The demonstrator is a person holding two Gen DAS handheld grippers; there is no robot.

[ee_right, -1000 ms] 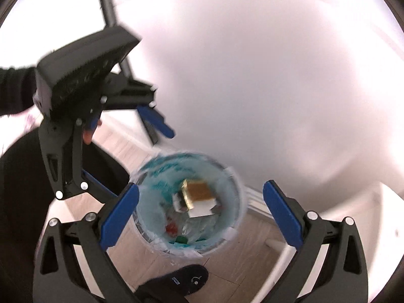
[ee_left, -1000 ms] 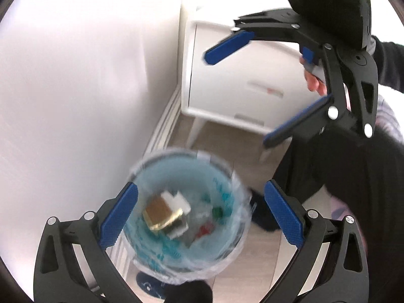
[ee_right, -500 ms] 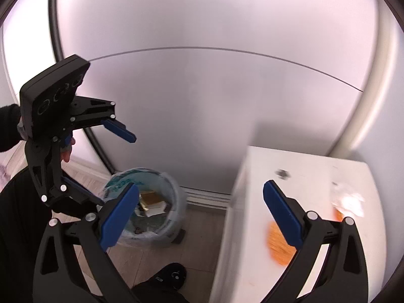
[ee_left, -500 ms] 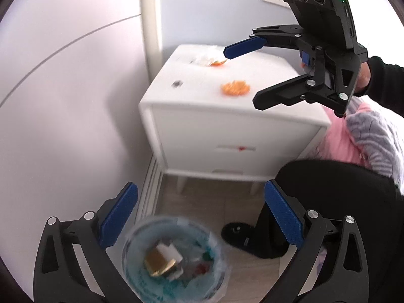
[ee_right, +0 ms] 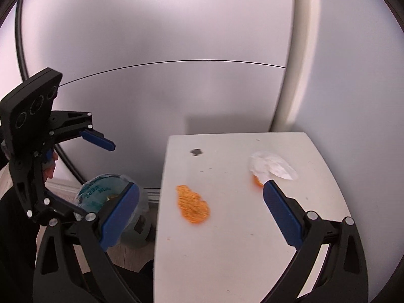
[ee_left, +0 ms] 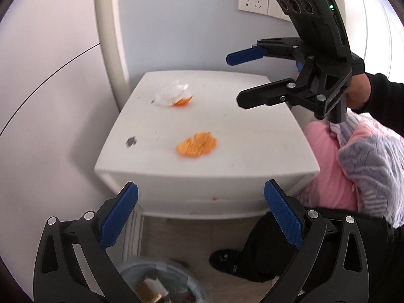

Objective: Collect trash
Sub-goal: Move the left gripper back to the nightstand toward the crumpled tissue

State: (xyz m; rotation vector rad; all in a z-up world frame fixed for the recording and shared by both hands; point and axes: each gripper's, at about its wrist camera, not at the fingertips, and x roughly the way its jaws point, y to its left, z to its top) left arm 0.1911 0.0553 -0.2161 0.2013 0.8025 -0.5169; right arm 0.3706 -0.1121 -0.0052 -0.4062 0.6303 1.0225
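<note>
Moved: both grippers have swung up from the bin to the nightstand since the earlier frames.
Nightstand: white, against the wall, top littered.
Trash bin: lined, on the floor left of the nightstand, holding scraps.
Right gripper: above the nightstand top, jaws wide apart, empty.
Left gripper: before the nightstand's front edge, jaws wide apart, empty.
Orange peel: flat, mid-top.
Crumpled tissue: toward the back, touching a smaller orange scrap.
</note>
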